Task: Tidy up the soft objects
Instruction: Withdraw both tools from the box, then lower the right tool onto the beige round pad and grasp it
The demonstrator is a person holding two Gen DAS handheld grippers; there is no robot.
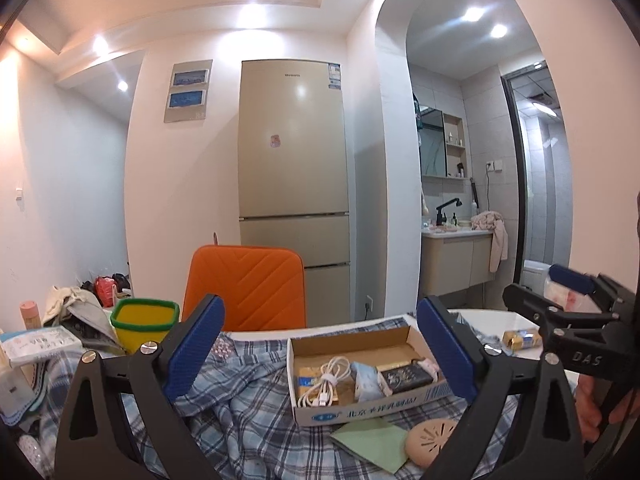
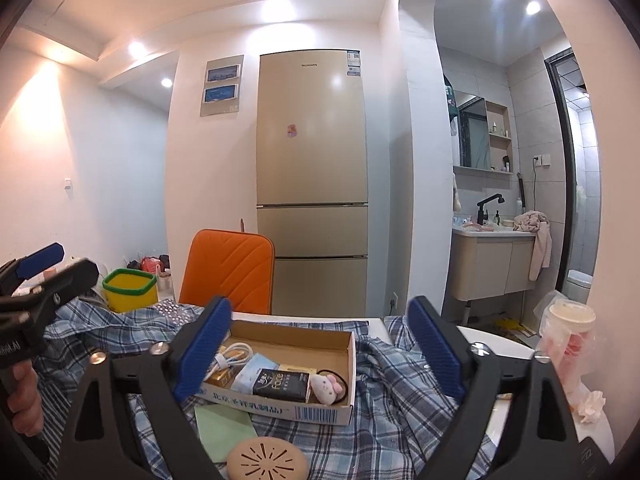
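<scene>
A crumpled blue plaid shirt (image 1: 240,412) (image 2: 400,396) lies spread over the table. On it stands an open cardboard box (image 1: 360,408) (image 2: 320,414) holding a white cable (image 1: 326,380), packets and a small pink plush toy (image 2: 326,387). My left gripper (image 1: 320,356) is open and empty above the shirt, with the box between its fingers. My right gripper (image 2: 320,348) is open and empty, also over the box. Each gripper shows in the other's view: the right one (image 1: 568,300) and the left one (image 2: 44,268).
A green card (image 2: 224,428) and a round beige perforated disc (image 2: 268,460) lie in front of the box. A yellow bin with a green rim (image 1: 144,322) and clutter stand at the left. An orange chair (image 1: 244,284) stands behind the table. A plastic-wrapped cup (image 2: 570,336) is at the right.
</scene>
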